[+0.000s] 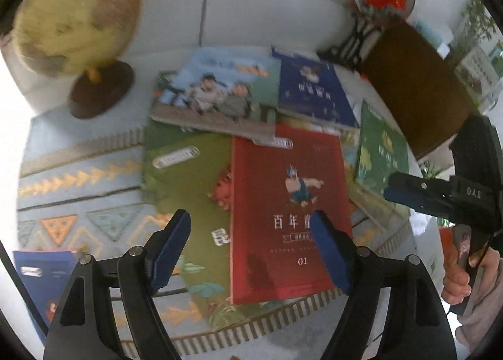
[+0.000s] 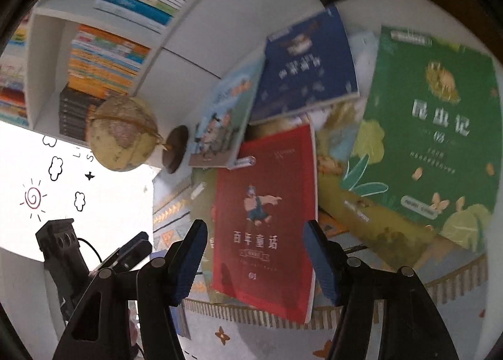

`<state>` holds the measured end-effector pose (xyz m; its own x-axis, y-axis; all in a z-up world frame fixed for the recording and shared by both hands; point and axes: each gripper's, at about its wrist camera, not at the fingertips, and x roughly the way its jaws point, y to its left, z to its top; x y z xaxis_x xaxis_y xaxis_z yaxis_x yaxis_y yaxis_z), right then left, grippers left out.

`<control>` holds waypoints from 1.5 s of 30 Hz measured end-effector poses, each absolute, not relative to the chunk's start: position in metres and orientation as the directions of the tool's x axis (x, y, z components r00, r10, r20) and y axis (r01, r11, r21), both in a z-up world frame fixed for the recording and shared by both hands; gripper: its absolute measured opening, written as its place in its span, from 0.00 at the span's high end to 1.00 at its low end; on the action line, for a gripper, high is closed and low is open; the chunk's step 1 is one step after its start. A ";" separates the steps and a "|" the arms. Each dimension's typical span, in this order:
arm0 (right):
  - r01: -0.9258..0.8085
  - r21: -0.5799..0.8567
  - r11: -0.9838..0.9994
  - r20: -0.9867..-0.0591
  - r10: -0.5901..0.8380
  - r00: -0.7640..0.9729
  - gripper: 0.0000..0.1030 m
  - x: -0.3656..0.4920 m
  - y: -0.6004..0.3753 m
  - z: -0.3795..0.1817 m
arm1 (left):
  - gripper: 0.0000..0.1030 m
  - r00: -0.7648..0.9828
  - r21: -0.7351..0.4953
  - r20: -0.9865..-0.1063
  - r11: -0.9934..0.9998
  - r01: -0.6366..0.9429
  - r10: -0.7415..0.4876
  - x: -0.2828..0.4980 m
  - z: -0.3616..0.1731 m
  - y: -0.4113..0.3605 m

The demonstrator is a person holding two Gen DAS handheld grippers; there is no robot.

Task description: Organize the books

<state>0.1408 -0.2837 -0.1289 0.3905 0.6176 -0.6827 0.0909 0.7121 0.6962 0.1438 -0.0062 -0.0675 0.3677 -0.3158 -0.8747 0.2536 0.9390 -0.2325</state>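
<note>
While the books lie scattered on the rug, sorting looks barely begun — none is gathered yet. Topmost is my red book, flat, a cartoon figure on its cover; blue, green and picture books overlap around it. My left claw and right claw hover open — both empty.

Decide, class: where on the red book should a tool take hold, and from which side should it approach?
Take the red book by its near bottom edge, coming from the front, probably with the right tool. That book lies flat on top of the pile, and its lower corner juts over the mat's fringe, leaving an exposed edge. Its upper edge is tucked under the illustrated book, so it looks less accessible.
</note>
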 end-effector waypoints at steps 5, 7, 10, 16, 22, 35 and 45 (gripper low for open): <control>0.114 0.695 0.710 -0.696 0.626 0.351 0.40 0.155 -0.275 -0.162 | 0.31 0.304 -0.245 -0.893 0.925 0.290 -0.331 0.150 -0.095 -0.021; 0.118 0.679 0.725 -0.713 0.612 0.342 0.40 0.160 -0.272 -0.172 | 0.33 0.280 -0.242 -0.904 0.925 0.293 -0.325 0.153 -0.106 -0.024; 0.114 0.654 0.748 -0.734 0.591 0.335 0.40 0.165 -0.271 -0.181 | 0.46 0.255 -0.244 -0.912 0.925 0.291 -0.321 0.159 -0.118 -0.026; 0.118 0.697 0.707 -0.695 0.625 0.356 0.40 0.171 -0.274 -0.190 | 0.47 0.239 -0.263 -0.910 0.917 0.299 -0.339 0.165 -0.130 -0.032; 0.105 0.722 0.684 -0.664 0.641 0.386 0.40 0.168 -0.271 -0.194 | 0.47 0.177 -0.386 -0.873 0.866 0.316 -0.454 0.163 -0.133 -0.034; 0.117 0.847 0.519 -0.527 0.789 0.316 0.38 0.142 -0.274 -0.219 | 0.59 0.171 -0.427 -0.855 0.852 0.304 -0.489 0.152 -0.139 -0.028; 0.109 0.874 0.474 -0.475 0.786 0.395 0.81 0.121 -0.280 -0.226 | 0.55 0.315 -0.277 -0.891 0.942 0.188 -0.326 0.167 -0.122 0.004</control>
